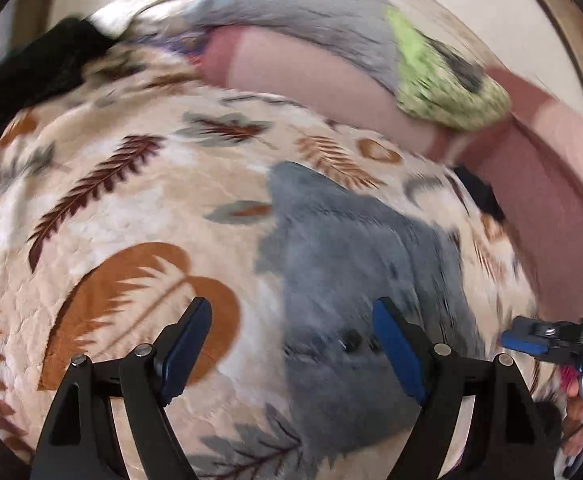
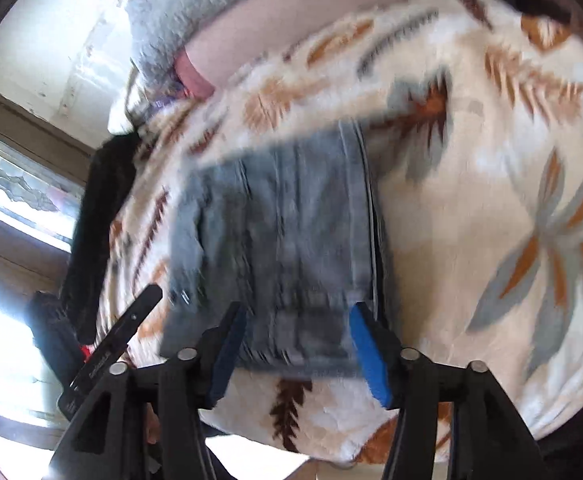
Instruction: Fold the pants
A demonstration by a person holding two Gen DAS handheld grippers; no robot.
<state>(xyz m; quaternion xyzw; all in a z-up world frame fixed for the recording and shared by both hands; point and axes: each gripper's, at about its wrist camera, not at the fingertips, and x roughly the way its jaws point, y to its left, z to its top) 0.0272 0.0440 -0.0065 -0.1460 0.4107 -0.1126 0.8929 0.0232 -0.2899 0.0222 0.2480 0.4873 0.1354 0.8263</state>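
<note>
A: What lies under you?

B: A cream blanket (image 1: 139, 208) printed with brown and grey leaves covers the bed. At its far edge you see a grey pillow (image 1: 291, 4) and a green cloth (image 1: 443, 88).

A: And the pants?

B: The folded blue-grey pants (image 2: 283, 240) lie flat on the blanket, just ahead of both your grippers.

A: My jaws?

B: Your left gripper (image 1: 291, 340) stands wide apart, grasping nothing. Your right gripper (image 2: 295, 344) is released too; its pads straddle the pants' near edge without pressing it.
</note>
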